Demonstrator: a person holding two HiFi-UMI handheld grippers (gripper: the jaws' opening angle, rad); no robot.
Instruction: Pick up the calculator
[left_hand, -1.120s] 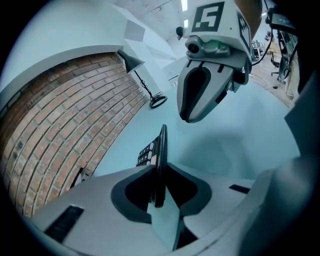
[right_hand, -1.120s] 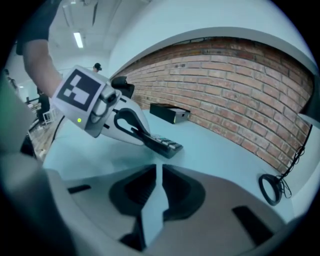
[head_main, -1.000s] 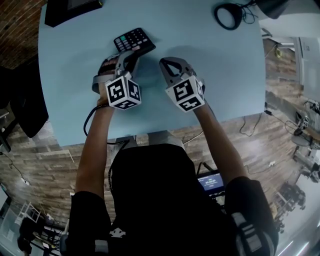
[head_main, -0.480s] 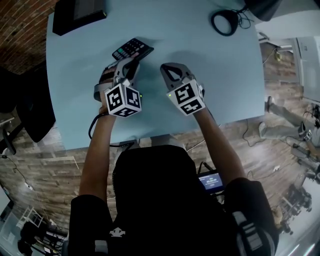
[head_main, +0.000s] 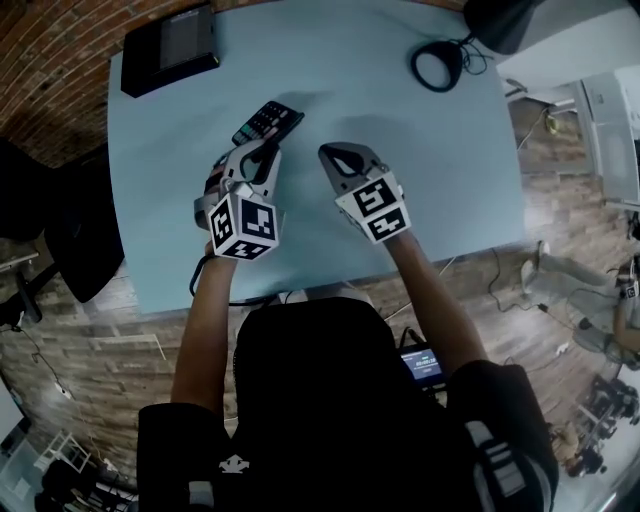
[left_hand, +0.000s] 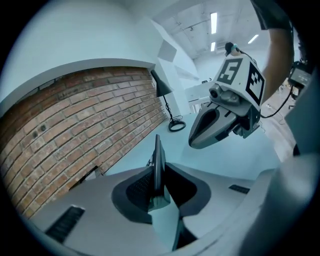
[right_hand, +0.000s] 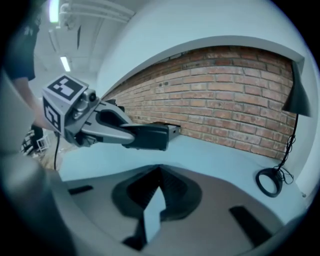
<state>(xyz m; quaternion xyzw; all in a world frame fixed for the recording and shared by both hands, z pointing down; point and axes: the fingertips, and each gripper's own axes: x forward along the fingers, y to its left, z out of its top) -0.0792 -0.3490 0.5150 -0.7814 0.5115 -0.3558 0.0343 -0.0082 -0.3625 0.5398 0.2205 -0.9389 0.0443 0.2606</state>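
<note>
The left gripper (head_main: 268, 150) was clamped on the calculator (head_main: 268, 121). It held the near end. The rest of the calculator stuck out past the jaws, toward the far side of the table (head_main: 430, 180). The calculator was up in the air and tilted, and it did not touch the pale blue table top. Its keys could be seen from above. In the left gripper view it stood on its edge, thin like a board, with a jaw pressed on each side.

The right gripper (head_main: 338, 158) hung over the table just beside the left one, but apart from it. Its jaws were together at the tips, with nothing between them. It did not touch the calculator.

A flat black box (head_main: 168, 46) lay at the far left corner of the table, well apart from the calculator. A black lamp (head_main: 438, 66) stood with its round foot near the far right corner. A brick wall (left_hand: 85, 125) ran along the far edge of the table. A wooden floor (head_main: 90, 340) showed past the near edge.
</note>
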